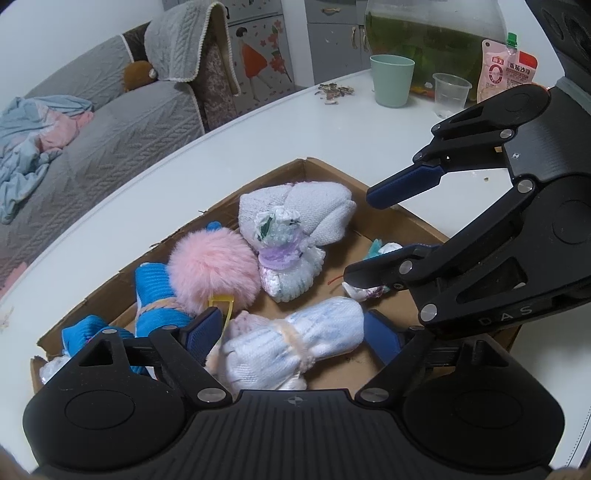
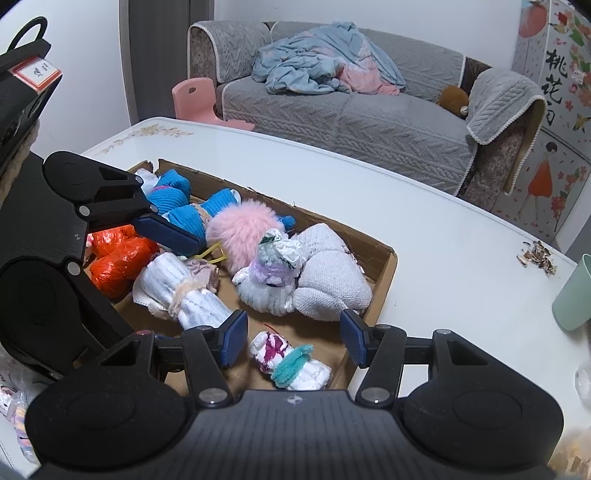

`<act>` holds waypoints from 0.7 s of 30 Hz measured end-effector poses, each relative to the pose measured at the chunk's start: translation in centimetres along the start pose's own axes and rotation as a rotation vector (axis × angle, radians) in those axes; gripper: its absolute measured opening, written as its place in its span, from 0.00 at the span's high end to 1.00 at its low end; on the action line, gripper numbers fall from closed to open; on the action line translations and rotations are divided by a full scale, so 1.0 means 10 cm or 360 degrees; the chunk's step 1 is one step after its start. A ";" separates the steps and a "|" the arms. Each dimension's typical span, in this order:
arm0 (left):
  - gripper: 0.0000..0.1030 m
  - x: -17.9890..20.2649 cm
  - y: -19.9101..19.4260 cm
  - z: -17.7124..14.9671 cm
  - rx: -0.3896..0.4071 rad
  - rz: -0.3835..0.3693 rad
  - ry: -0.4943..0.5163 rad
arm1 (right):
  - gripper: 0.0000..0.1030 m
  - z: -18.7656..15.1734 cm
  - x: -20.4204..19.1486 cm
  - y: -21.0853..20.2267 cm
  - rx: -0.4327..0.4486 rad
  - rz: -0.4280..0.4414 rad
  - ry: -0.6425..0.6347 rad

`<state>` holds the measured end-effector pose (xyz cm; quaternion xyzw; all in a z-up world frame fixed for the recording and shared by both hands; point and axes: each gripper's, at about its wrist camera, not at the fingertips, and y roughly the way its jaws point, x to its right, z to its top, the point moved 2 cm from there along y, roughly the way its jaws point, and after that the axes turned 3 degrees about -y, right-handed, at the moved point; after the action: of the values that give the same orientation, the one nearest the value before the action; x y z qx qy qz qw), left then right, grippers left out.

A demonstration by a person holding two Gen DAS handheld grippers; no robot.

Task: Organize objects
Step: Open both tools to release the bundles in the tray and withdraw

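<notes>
A shallow cardboard box (image 1: 321, 166) (image 2: 388, 266) on the white table holds several rolled cloth bundles. Among them are a pink pompom (image 1: 214, 269) (image 2: 240, 232), blue socks (image 1: 155, 295), a grey-white roll (image 1: 306, 210) and orange wrapped bundles (image 2: 118, 258). My left gripper (image 1: 295, 332) is open, and a white-blue roll tied with a peach band (image 1: 295, 339) (image 2: 184, 291) lies in the box between its fingers. My right gripper (image 2: 293, 339) (image 1: 362, 234) is open just above a small white bundle with a teal band (image 2: 291, 363), near the box's front corner.
Behind the box stand a green cup (image 1: 391, 79), a clear plastic cup (image 1: 450, 92), a fishbowl (image 1: 432, 33) and sauce pouches (image 1: 506, 70), with seed shells (image 1: 334, 92) scattered nearby. A grey sofa (image 2: 351, 118) and a pink stool (image 2: 195, 99) lie beyond the table edge.
</notes>
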<state>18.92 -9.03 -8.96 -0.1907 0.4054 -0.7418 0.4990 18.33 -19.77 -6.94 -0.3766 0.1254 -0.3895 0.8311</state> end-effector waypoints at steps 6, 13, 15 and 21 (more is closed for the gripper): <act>0.14 0.00 -0.08 0.02 0.0011 -0.0013 -0.0017 | 0.47 0.02 -0.01 -0.05 0.0016 -0.0007 0.0005; 0.10 -0.02 -0.35 0.01 0.0072 -0.0034 -0.0054 | 0.39 0.03 -0.01 -0.18 0.0061 -0.0027 0.0023; 0.06 -0.04 -0.46 -0.02 0.0106 -0.0042 -0.0079 | 0.39 0.03 -0.02 -0.22 0.0068 -0.0028 0.0033; 0.06 -0.19 -0.94 -0.23 0.0211 0.0003 -0.0174 | 0.30 0.00 -0.13 -0.43 0.0130 -0.0034 0.0049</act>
<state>12.66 -4.73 -2.65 -0.1970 0.3277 -0.7551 0.5326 15.04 -20.57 -3.97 -0.3377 0.1180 -0.4088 0.8396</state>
